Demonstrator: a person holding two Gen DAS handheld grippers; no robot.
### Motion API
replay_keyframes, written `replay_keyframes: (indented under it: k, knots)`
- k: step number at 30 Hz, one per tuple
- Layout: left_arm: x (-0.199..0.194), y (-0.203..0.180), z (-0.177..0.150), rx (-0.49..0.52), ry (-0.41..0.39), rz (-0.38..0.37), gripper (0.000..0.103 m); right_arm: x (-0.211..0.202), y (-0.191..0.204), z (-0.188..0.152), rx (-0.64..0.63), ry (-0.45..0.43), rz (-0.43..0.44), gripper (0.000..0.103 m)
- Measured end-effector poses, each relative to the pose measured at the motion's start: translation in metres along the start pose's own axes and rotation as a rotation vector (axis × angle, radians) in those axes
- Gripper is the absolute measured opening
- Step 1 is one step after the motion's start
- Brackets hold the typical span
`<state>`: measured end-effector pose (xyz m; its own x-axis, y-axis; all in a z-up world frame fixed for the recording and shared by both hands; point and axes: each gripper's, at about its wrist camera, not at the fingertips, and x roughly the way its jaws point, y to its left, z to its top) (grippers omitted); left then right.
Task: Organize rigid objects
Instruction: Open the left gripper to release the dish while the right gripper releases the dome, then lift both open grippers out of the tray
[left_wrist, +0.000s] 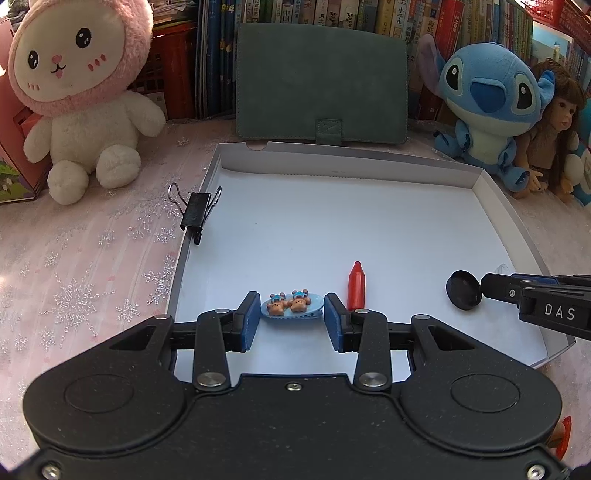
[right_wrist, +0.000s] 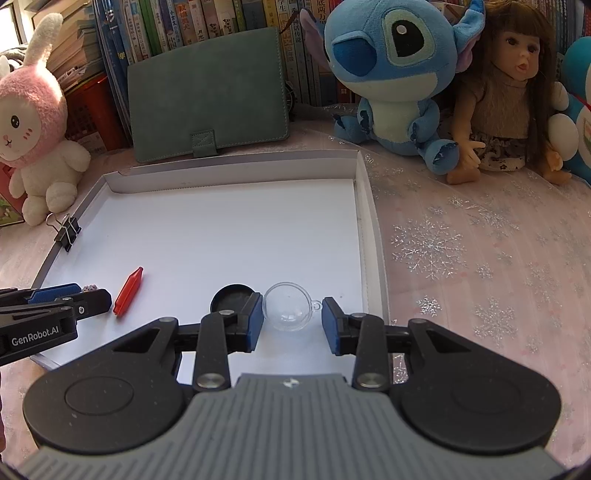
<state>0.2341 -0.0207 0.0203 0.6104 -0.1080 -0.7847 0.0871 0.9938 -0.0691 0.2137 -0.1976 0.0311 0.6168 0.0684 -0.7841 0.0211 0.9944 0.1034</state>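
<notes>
A shallow white box lid (left_wrist: 369, 206) lies on the table and also shows in the right wrist view (right_wrist: 221, 229). In it, a blue hair clip with two bears (left_wrist: 291, 304) lies between the open fingers of my left gripper (left_wrist: 291, 319), not pinched. A red crayon-shaped piece (left_wrist: 357, 286) lies just right of it and shows in the right wrist view (right_wrist: 128, 291). A black round cap (left_wrist: 464, 290) lies further right; it shows too (right_wrist: 231, 296). My right gripper (right_wrist: 291, 319) is open around a clear half-sphere (right_wrist: 288, 306); its loop nears the right finger.
A black binder clip (left_wrist: 197, 214) grips the lid's left wall. A green notebook (left_wrist: 321, 79) leans on books behind. A pink bunny plush (left_wrist: 79, 99) sits at left, a blue plush (right_wrist: 391, 74) and a doll (right_wrist: 506, 96) at right. The cloth is pink with snowflakes.
</notes>
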Motion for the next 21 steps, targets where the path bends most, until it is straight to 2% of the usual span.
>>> replay_keyframes:
  k: [4, 5, 6, 12, 15, 19, 21]
  knots:
    - [0.0, 0.001, 0.0, -0.008, -0.005, -0.007, 0.036, 0.0, 0.0, 0.0, 0.0, -0.003, -0.001, 0.046]
    - [-0.001, 0.002, -0.001, -0.009, -0.005, -0.008, 0.037, 0.0, 0.0, -0.001, -0.001, -0.004, -0.002, 0.048]
    - [-0.001, 0.002, -0.001, -0.011, -0.004, -0.011, 0.038, -0.001, -0.001, -0.001, -0.001, -0.004, -0.004, 0.056]
    - [-0.006, 0.004, -0.002, -0.019, -0.001, -0.03, 0.05, -0.005, -0.002, -0.002, -0.011, -0.009, -0.005, 0.059]
    - [-0.012, 0.003, -0.004, -0.018, -0.012, -0.04, 0.059, -0.009, -0.002, -0.003, -0.021, -0.02, -0.006, 0.063]
    - [-0.024, 0.003, -0.008, -0.002, -0.042, -0.04, 0.079, -0.019, 0.0, -0.006, -0.046, -0.046, -0.011, 0.073]
    - [-0.032, 0.002, -0.011, 0.015, -0.069, -0.03, 0.082, -0.025, 0.002, -0.008, -0.062, -0.062, -0.007, 0.077]
